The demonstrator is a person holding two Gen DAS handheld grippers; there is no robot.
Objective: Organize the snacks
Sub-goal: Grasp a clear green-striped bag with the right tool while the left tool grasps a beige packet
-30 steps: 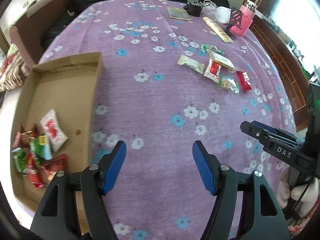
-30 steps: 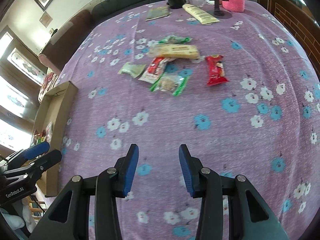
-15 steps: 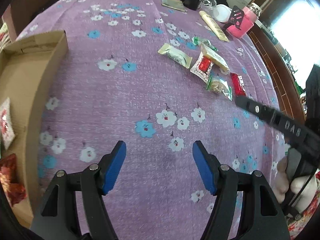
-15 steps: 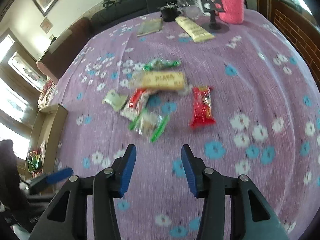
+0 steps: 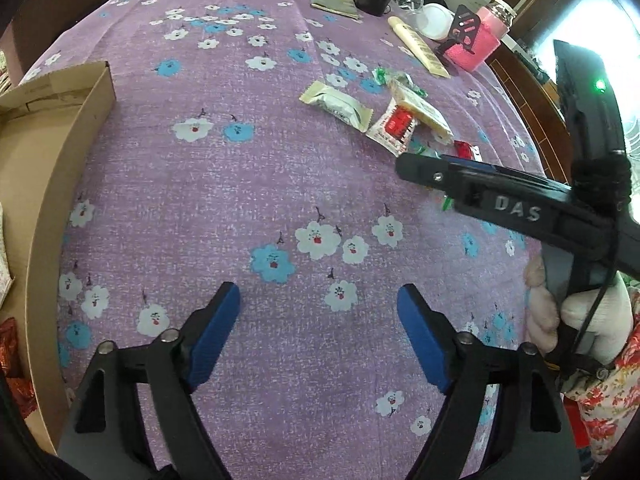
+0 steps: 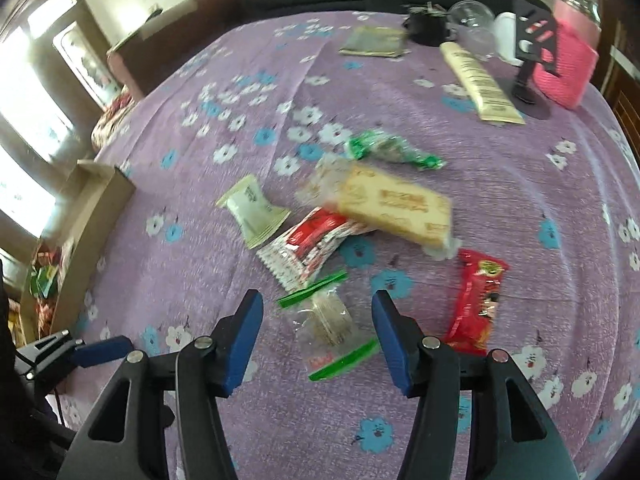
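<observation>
1. My right gripper (image 6: 318,340) has its fingers spread apart and grasps nothing; the clear snack bag with green ends (image 6: 328,322) lies between them on the purple flowered cloth (image 6: 520,184).
2. The long axis of this bag runs from my gripper away toward the red-white packet (image 6: 310,246), one green end near each.
3. Beyond the red-white packet lies the yellow biscuit pack (image 6: 394,206), its long axis slanting from upper left to lower right.
4. The pale green pouch (image 6: 252,210) is just left of the red-white packet; the red bar (image 6: 476,300) is right of it and points away from me.
5. My left gripper (image 5: 318,320) is also released, holding nothing above bare cloth.
6. The cardboard box (image 5: 52,152) stands far left of the red-white packet.
</observation>
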